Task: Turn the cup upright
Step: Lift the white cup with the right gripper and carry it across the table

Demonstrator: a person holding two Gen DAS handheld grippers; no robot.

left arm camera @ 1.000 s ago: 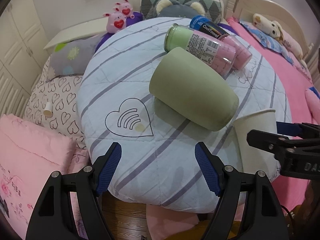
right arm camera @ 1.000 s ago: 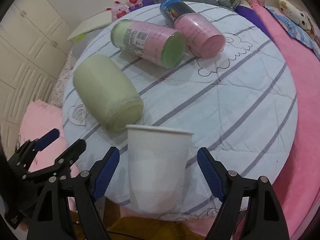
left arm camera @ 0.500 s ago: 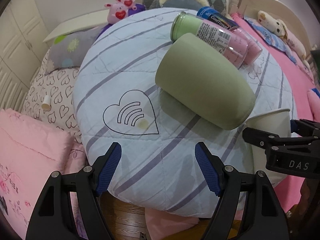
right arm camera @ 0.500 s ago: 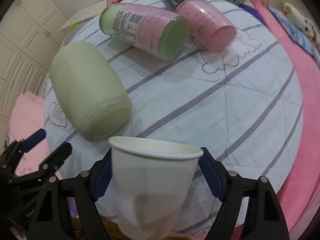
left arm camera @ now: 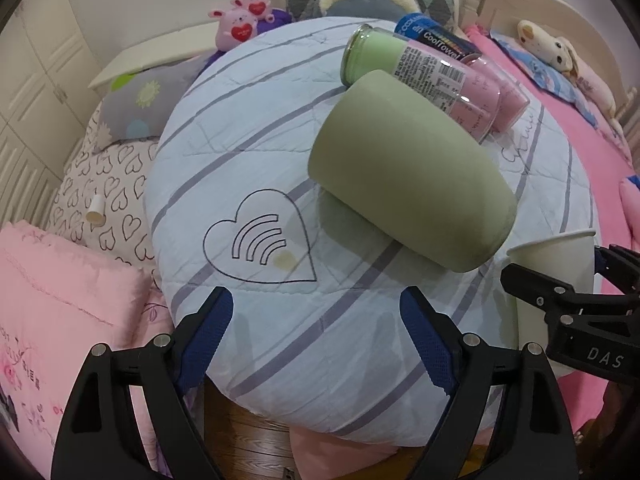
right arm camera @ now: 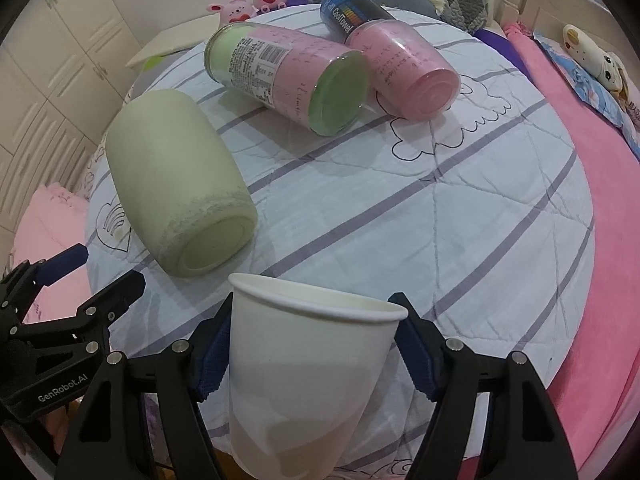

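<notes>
White paper cup (right arm camera: 308, 376) sits right between the fingers of the right gripper (right arm camera: 312, 356), mouth up, tilted just a bit, its long axis running roughly up-down and across the line between the fingers. The blue pads (right arm camera: 210, 354) look like they're touching or almost touching its sides near the rim, so I'd call it pinched, though I can't swear to how firm the squeeze is. In the left wrist view you can see the same cup (left arm camera: 554, 276) at the near right edge of the round quilted cushion (left arm camera: 248, 168), with the right gripper's black fingers across it

The left gripper (left arm camera: 318, 340) is spread wide with nothing in it, hovering over the near edge of the cushion, well to the left of the paper cup

If the paper cup is the one that counts, it already looks basically upright, so the flip seems nearly done and what's left is setting it down flat and letting go. The right hand is obviously the one in position for that

The other candidate is the green cup (right arm camera: 176, 184) lying on its side, base pointing toward the cameras, long axis running away across the cushion. It's ahead and slightly right of the left gripper, closer to that one. Beyond it are two jars (right arm camera: 288, 80), also lying down
</notes>
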